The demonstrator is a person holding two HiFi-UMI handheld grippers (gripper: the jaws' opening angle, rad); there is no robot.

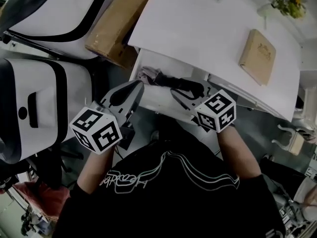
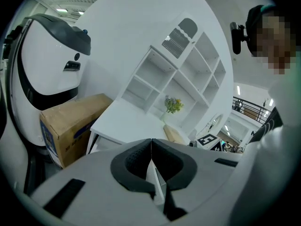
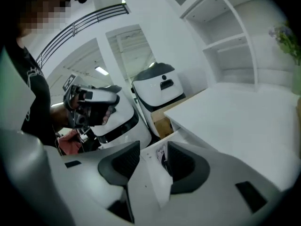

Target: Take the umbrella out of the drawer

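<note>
Where the drawer stands pulled out under the worktop: the umbrella, dark and folded, lies across its back, not yet lifted.
Right gripper: jaws spread and empty, tilted down over the drawer near the umbrella, likely readied for a pinch.
Left gripper: jaws pressed together on nothing, held by the drawer's left front, probably only standing by.
Writing: blue print on the cardboard box and the book cover's lettering are too small to read.

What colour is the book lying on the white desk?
The book is tan, with a faint design on its cover. The head view shows it best.
</note>
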